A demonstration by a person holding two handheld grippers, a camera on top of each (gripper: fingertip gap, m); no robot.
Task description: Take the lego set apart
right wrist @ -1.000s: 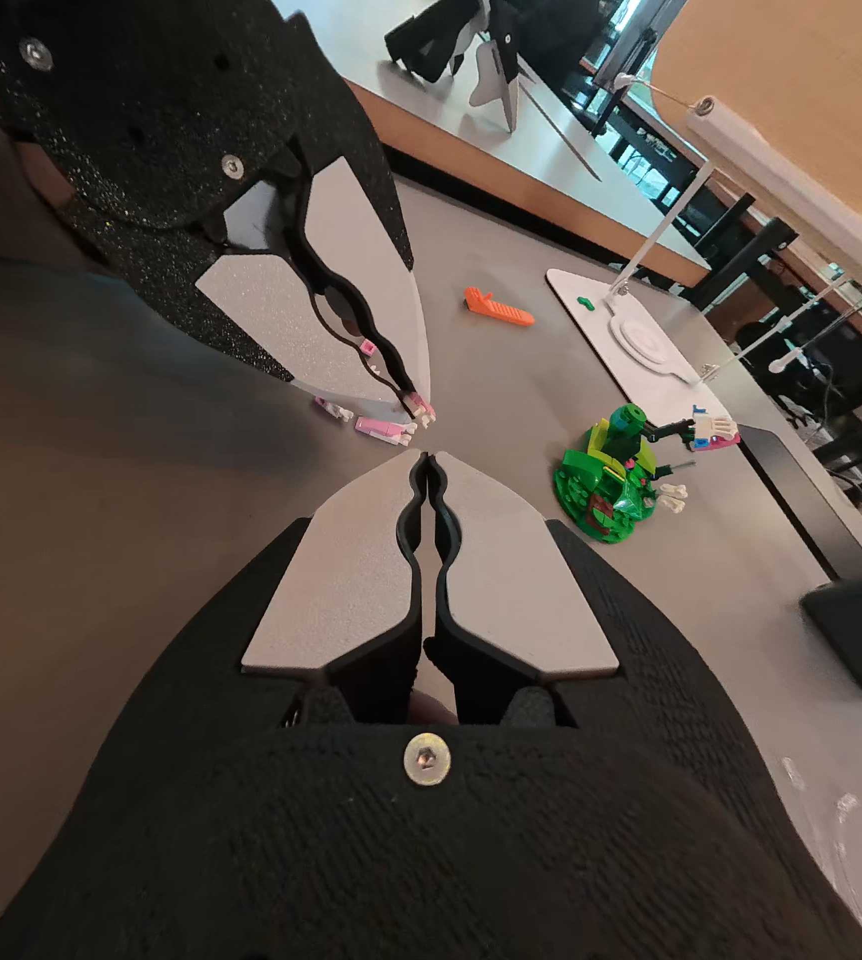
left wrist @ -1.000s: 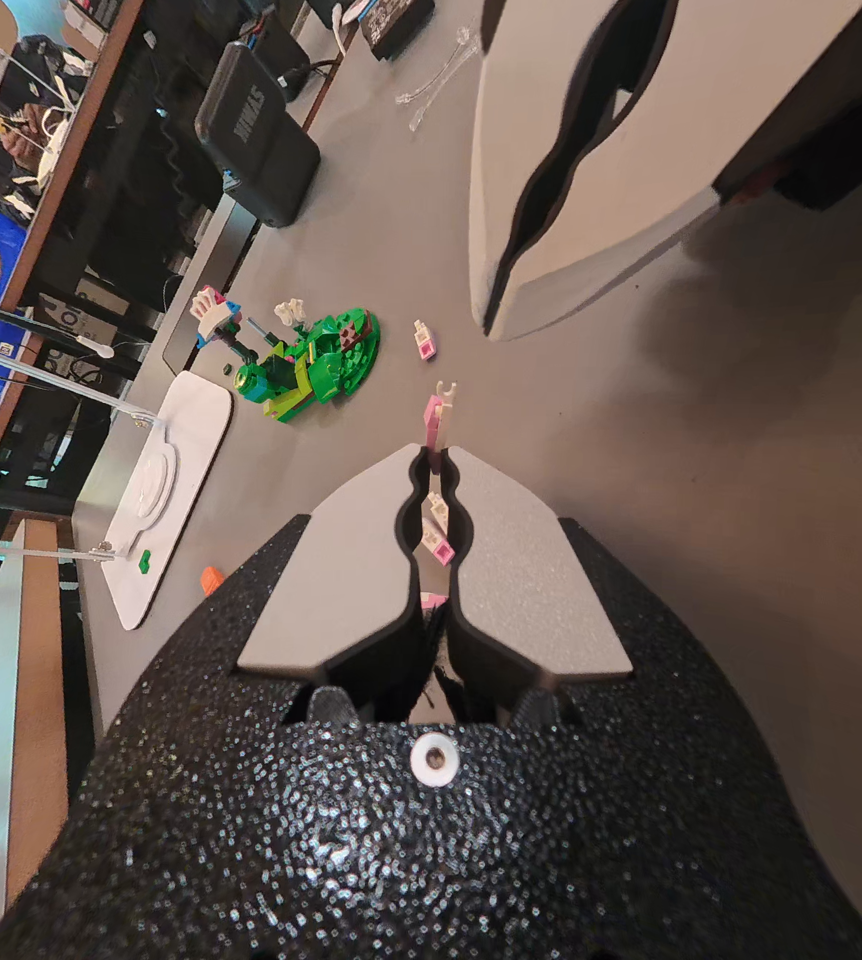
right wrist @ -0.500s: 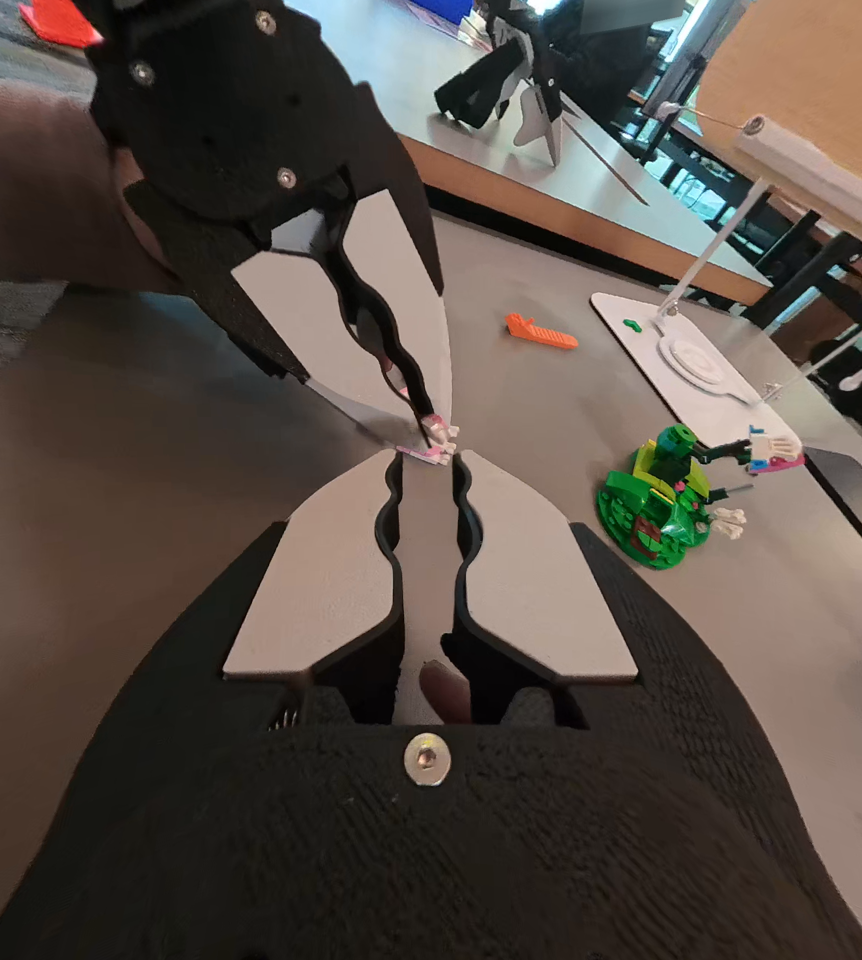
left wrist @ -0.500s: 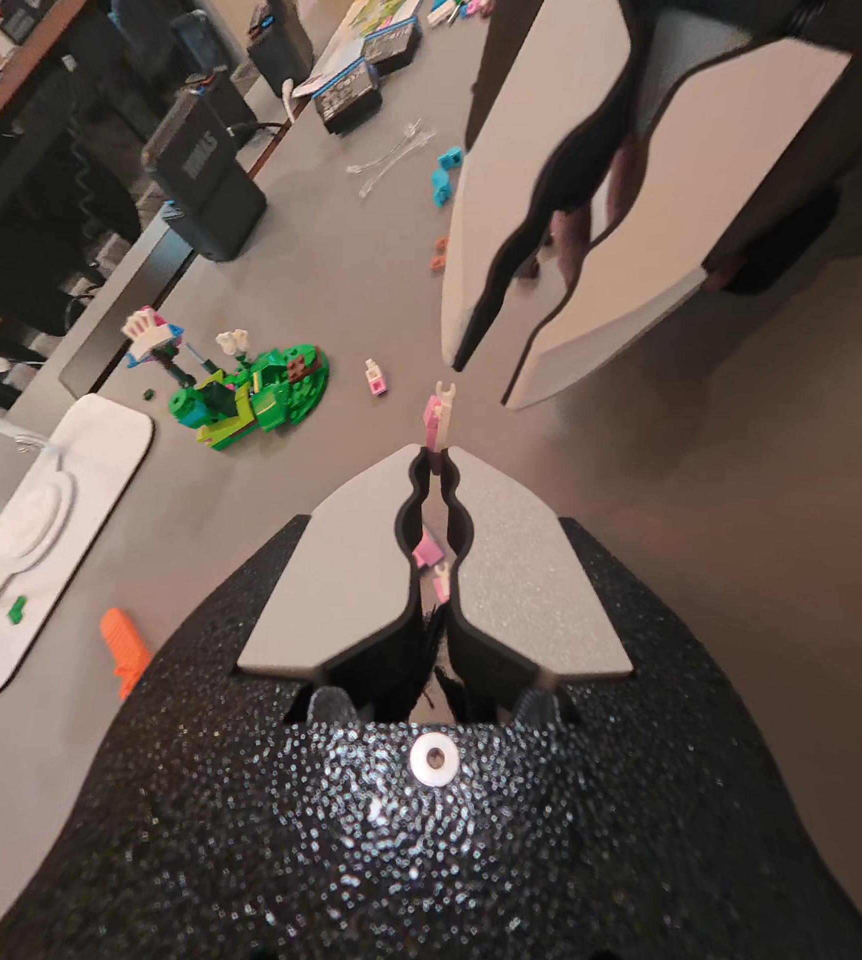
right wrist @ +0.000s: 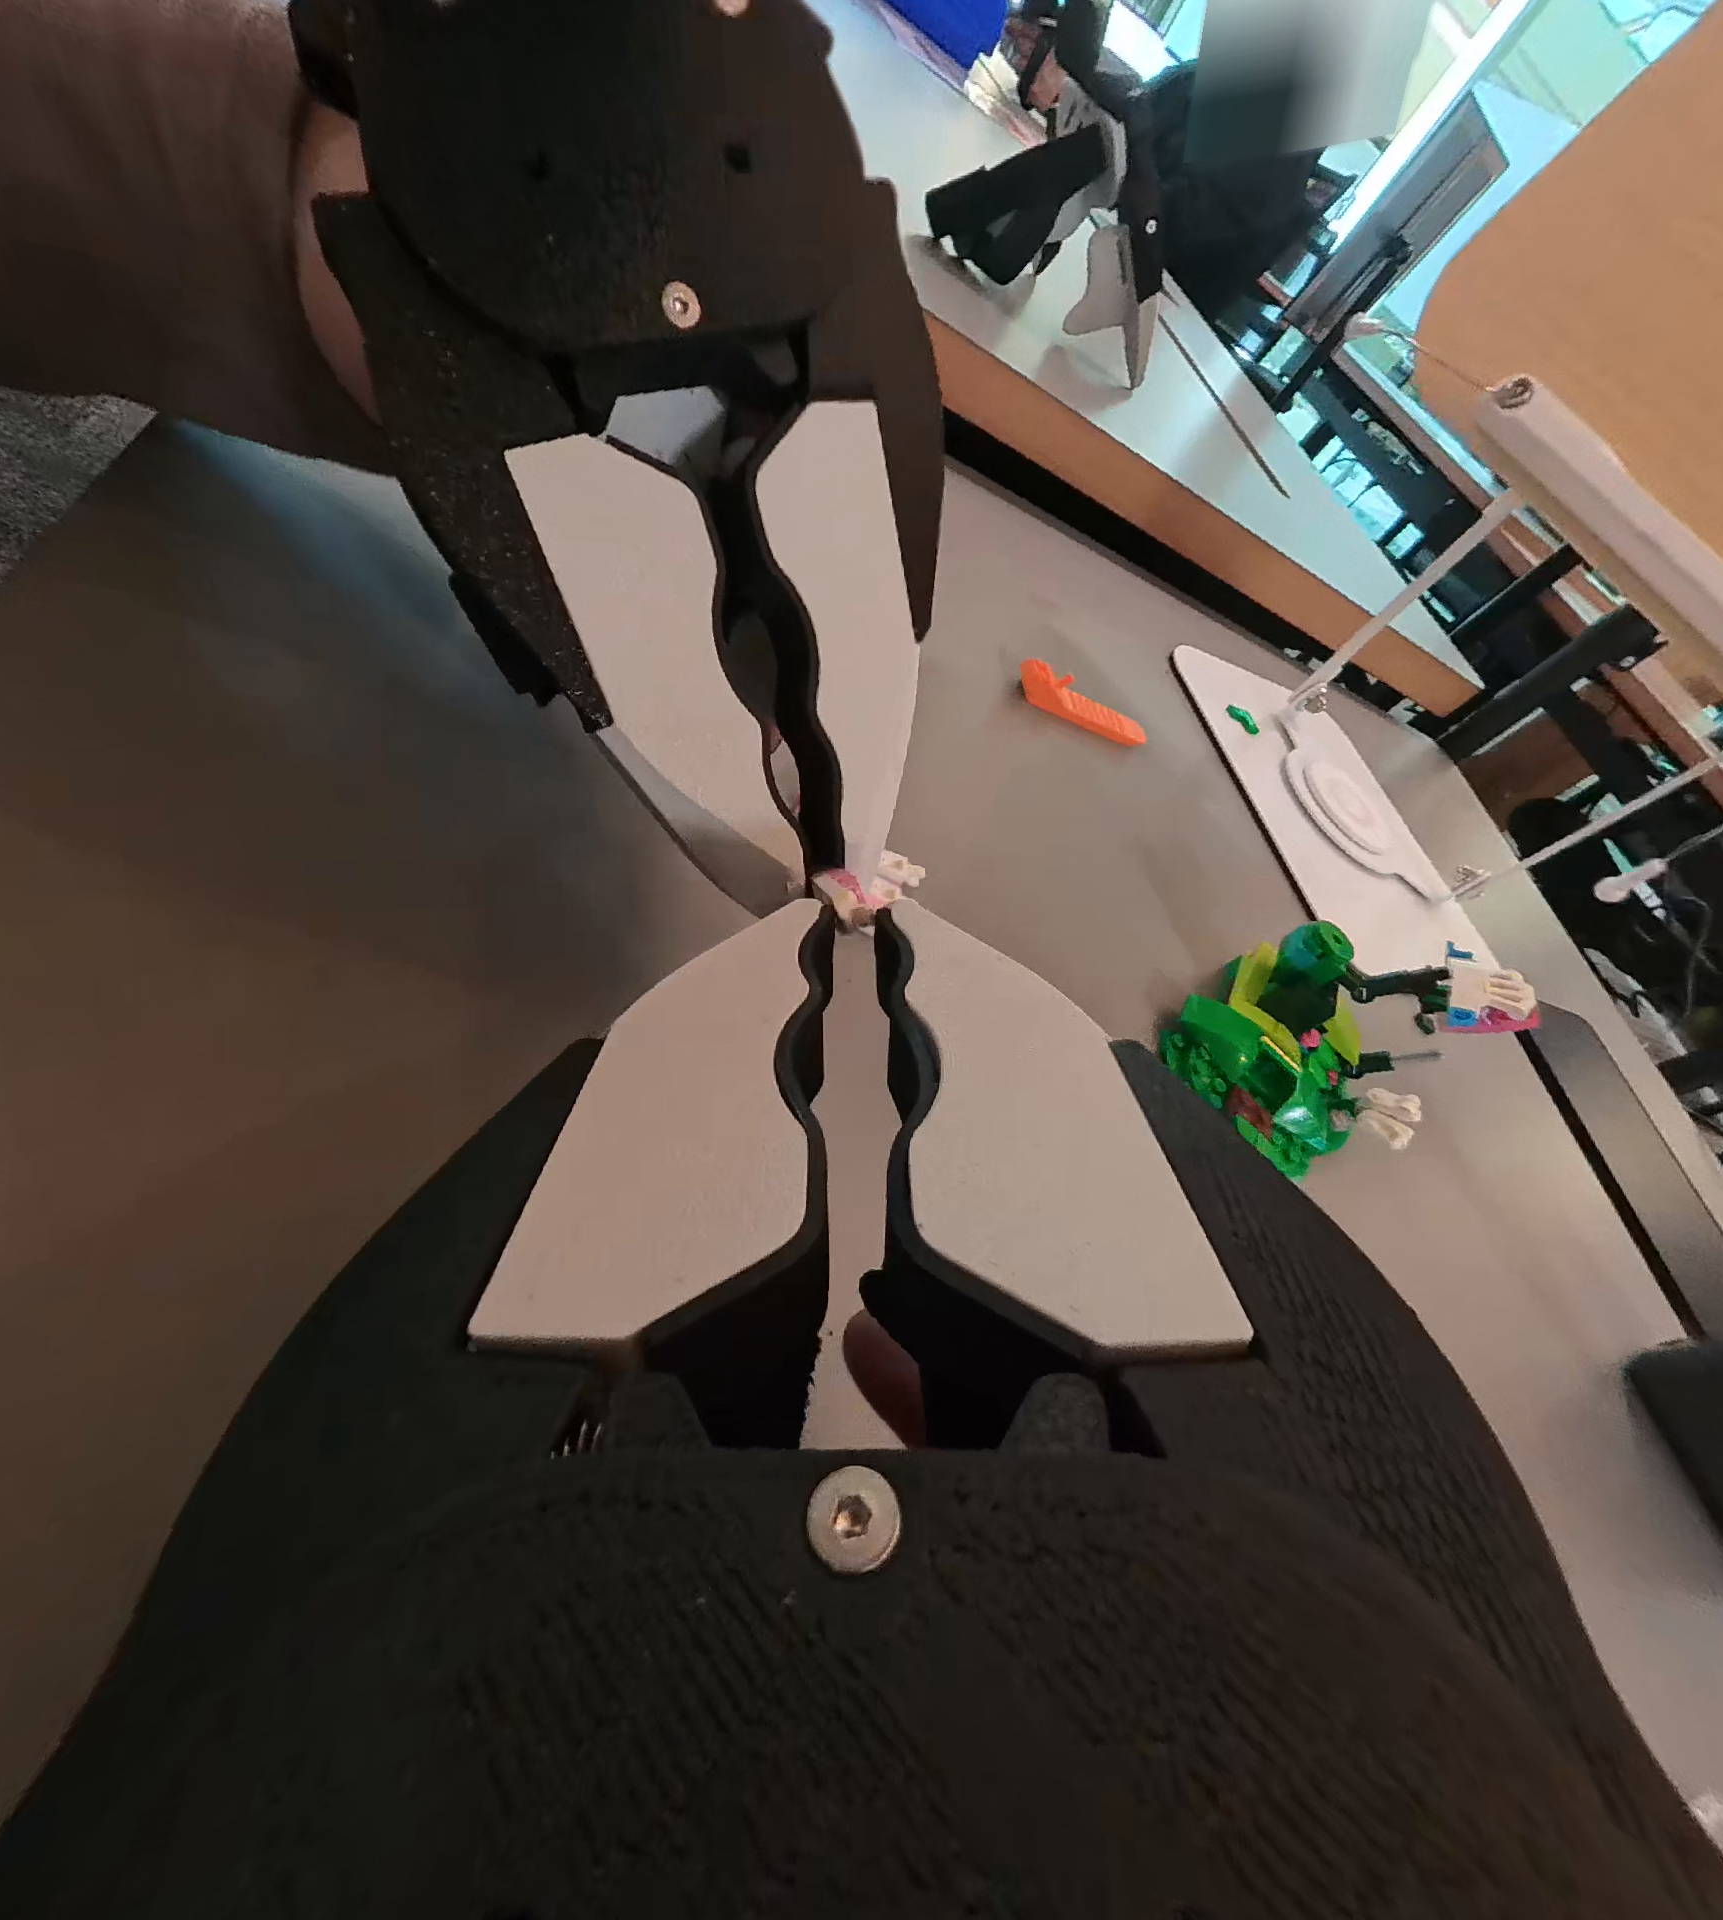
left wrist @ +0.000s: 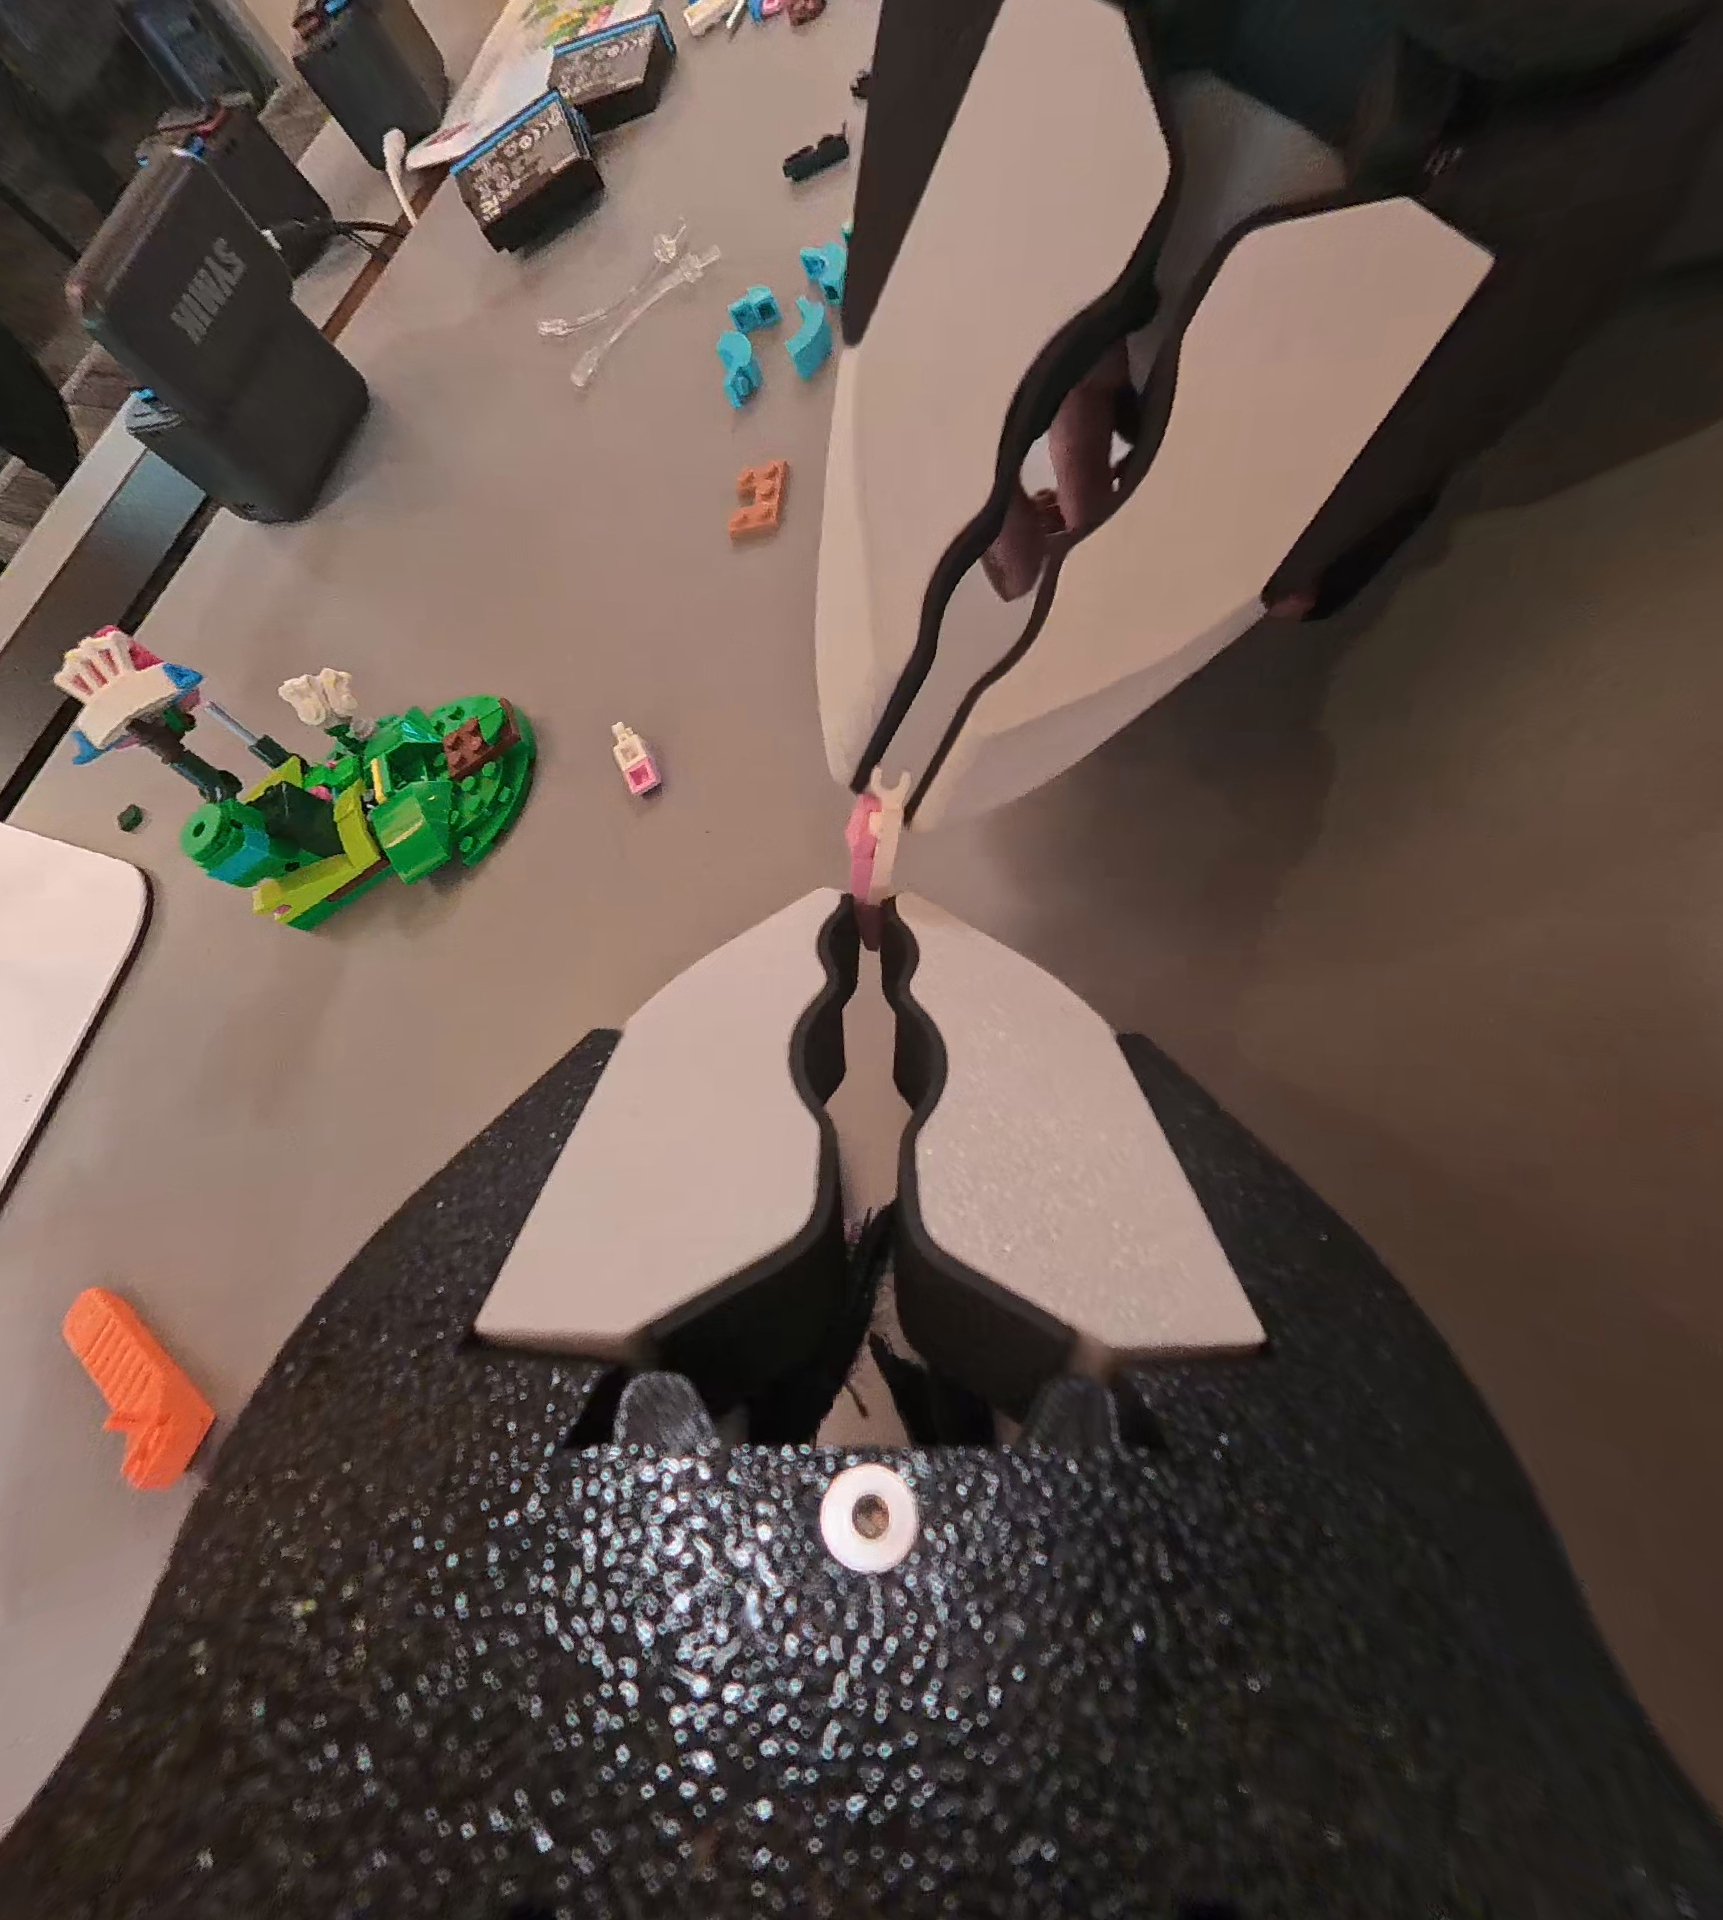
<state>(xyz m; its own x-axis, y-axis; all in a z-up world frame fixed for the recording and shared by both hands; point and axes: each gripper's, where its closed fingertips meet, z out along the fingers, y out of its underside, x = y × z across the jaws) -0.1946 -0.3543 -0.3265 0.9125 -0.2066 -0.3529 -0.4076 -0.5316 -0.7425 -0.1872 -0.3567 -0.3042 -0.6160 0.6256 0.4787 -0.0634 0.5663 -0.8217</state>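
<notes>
Lego piece of pink and white plastic (left wrist: pixel 876 844) is pinched at one end by the left gripper (left wrist: pixel 867 914) and at the other by the right gripper (right wrist: pixel 849 920), above the grey bench (left wrist: pixel 524 582); the green lego model (left wrist: pixel 358 805) sits apart.

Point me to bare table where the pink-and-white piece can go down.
Free: the grey table right of both tongs, and the stretch between the green lego build and the orange separator tool. Crowded: around the teal bricks and orange plate; a small pink piece lies beside the build.
</notes>
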